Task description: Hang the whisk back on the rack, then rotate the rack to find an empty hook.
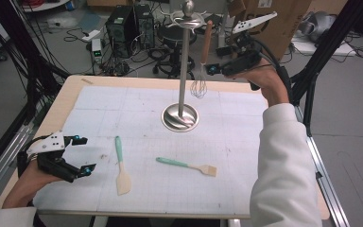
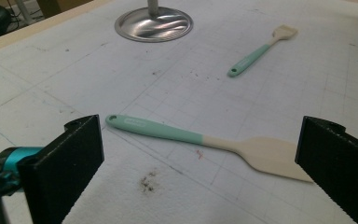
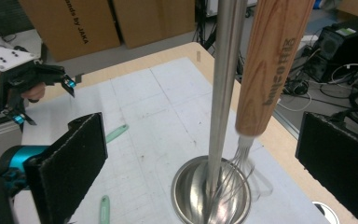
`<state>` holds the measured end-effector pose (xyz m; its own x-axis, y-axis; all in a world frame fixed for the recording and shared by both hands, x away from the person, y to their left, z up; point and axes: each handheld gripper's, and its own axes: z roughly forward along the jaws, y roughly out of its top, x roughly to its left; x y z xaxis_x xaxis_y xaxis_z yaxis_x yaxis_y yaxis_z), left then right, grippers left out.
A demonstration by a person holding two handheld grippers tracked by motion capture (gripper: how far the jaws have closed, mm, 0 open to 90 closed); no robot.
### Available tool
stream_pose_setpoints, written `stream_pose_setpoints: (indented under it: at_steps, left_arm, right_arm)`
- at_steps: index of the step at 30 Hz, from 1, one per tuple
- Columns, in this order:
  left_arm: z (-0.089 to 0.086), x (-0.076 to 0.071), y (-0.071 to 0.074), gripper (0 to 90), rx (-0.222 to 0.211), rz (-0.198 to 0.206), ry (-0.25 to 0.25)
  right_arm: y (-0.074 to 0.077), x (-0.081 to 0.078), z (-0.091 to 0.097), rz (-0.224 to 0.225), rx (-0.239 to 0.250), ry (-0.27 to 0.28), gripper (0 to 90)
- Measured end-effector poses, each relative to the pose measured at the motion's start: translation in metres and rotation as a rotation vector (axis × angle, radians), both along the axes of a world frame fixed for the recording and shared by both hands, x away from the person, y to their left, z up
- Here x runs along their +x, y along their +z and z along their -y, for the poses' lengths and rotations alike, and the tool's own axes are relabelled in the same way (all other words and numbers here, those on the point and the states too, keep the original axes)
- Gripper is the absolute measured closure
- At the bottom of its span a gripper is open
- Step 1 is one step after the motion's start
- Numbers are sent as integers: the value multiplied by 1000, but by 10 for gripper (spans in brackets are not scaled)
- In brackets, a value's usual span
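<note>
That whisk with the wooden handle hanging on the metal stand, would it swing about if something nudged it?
Probably: the wooden-handled wire whisk hangs freely from the steel stand, so it likely sways. Its thin wires look springy, and it seems light.

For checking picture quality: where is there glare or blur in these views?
High view: glare on the stand's steel base. Left gripper view: sharp on the spatula, base reflections bright. Right gripper view: the whisk wires look smeared, the near black pads soft.
</note>
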<state>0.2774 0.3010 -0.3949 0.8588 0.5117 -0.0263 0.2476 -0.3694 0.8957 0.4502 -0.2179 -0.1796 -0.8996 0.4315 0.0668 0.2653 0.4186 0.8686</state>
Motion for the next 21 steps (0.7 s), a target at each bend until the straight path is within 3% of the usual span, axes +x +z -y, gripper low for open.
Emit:
stream_pose_setpoints:
  at_steps: [12, 19, 21]
  left_arm:
    - [-2, -2, 3, 16, -50, -8, -35]
    - [-2, -1, 3, 16, -58, -21, -54]
    - [-3, -1, 3, 16, -57, -23, -48]
  right_arm:
    - [8, -13, 9, 31, 3, 1, 6]
    - [13, -15, 19, 21, 14, -17, 8]
    - [14, -14, 21, 13, 12, -24, 51]
